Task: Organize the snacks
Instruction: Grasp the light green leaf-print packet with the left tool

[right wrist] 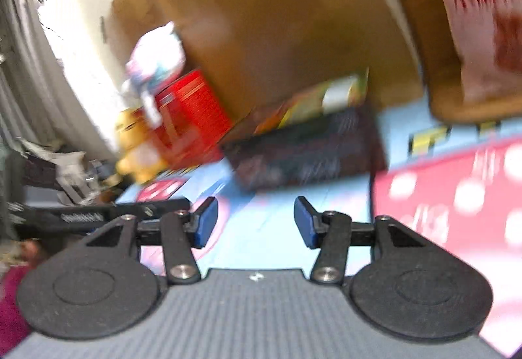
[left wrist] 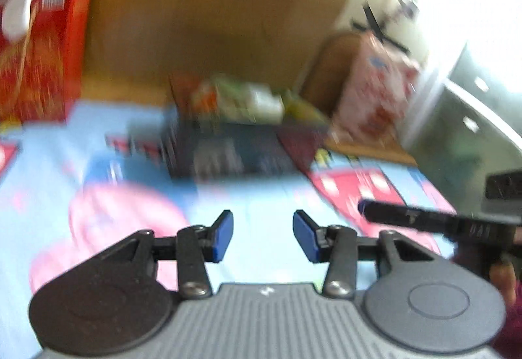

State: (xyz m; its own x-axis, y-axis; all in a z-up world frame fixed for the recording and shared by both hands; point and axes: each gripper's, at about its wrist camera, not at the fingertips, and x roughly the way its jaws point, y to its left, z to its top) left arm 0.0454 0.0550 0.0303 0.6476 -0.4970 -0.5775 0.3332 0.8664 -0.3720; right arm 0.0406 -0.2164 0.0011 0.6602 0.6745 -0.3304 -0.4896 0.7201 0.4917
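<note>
A big brown cardboard box (left wrist: pixel 215 10) stands at the back, like a wall. In front of it lies the dark basket (left wrist: pixel 228 150), with snack packs (left wrist: pixel 241 101) piled inside, probably so they stay together. A red box (left wrist: pixel 42 55) stands left of the basket, and a pink bag (left wrist: pixel 375 88) leans to its right. Both pictures are blurry. The left gripper (left wrist: pixel 262 235) and right gripper (right wrist: pixel 254 222) hang apart before the basket, jaws parted, holding nothing.
</note>
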